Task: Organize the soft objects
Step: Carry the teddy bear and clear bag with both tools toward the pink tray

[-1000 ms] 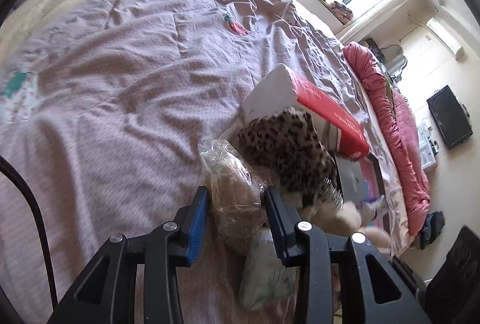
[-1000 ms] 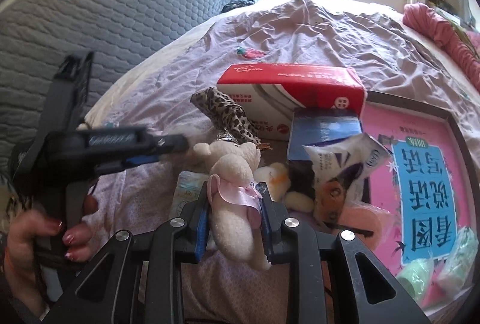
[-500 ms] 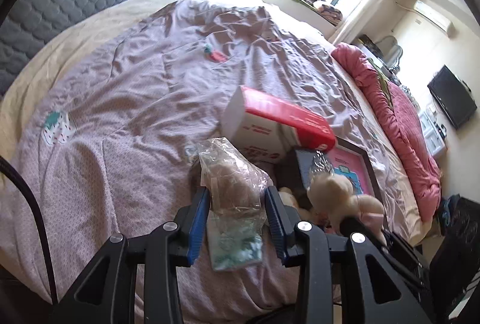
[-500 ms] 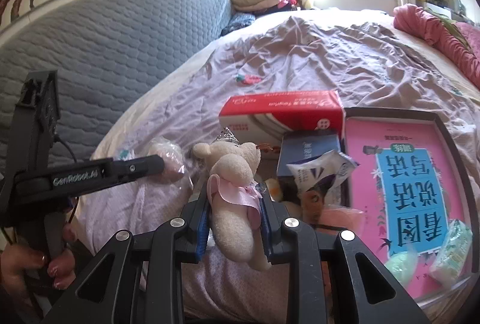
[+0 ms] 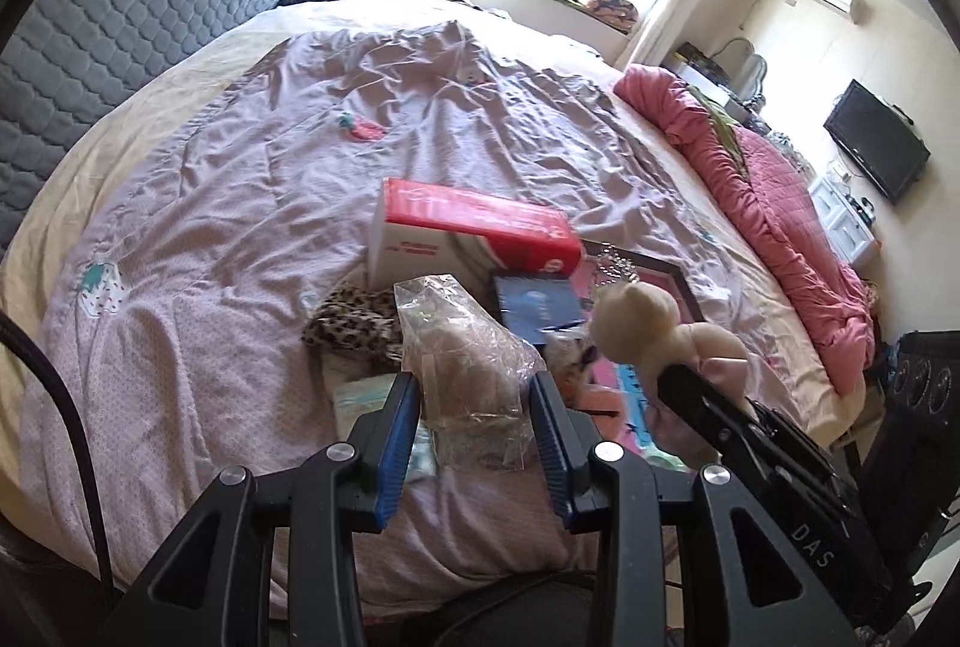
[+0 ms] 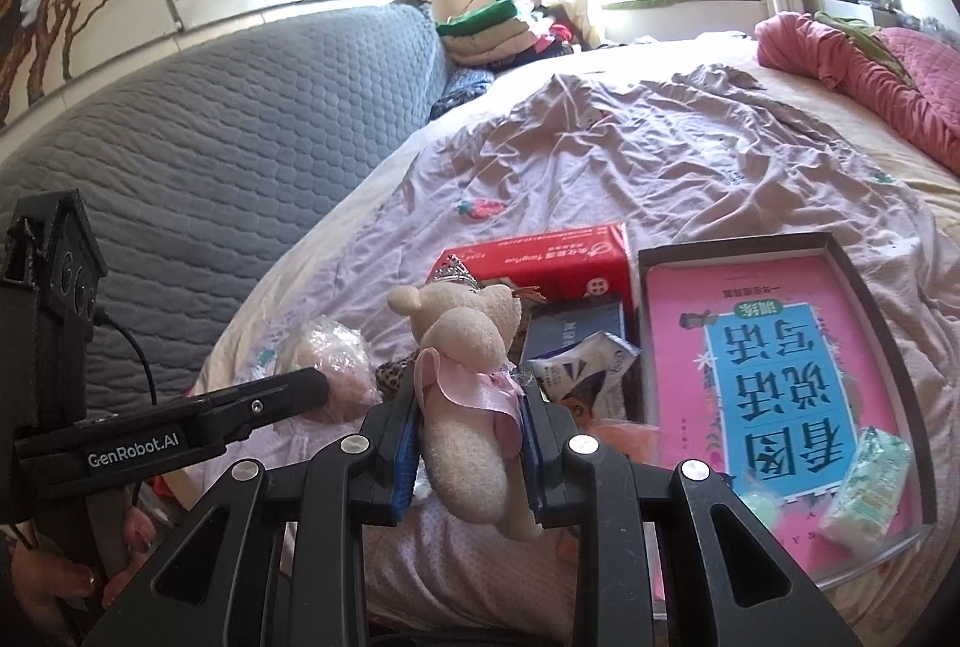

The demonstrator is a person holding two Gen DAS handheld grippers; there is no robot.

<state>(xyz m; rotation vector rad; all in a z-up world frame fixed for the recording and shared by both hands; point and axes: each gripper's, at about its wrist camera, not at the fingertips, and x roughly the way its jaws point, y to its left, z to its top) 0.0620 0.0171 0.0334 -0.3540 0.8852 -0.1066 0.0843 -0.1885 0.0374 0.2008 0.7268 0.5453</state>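
My left gripper [image 5: 474, 395] is shut on a clear plastic bag with a brownish soft toy [image 5: 468, 353] inside, held above the bed. My right gripper [image 6: 465, 407] is shut on a cream plush bear [image 6: 465, 377] with a pink ribbon; the bear [image 5: 648, 329] also shows at the right of the left wrist view. The bagged toy [image 6: 333, 359] and the left gripper [image 6: 300, 389] appear at the left of the right wrist view. A leopard-print cloth [image 5: 354, 323] lies on the lilac sheet [image 5: 240, 203] under the bag.
A red and white tissue box [image 5: 474, 233], a dark blue packet [image 5: 537, 308], a white wipes pack [image 6: 582, 365] and a dark tray [image 6: 852, 263] with a pink book [image 6: 774, 353] and tissue packs [image 6: 870, 485] lie on the bed. A pink quilt [image 5: 768, 221] lines the right edge.
Both grippers have risen from the bed with their toys, so more of the room shows. The leopard cloth stays down on the sheet.
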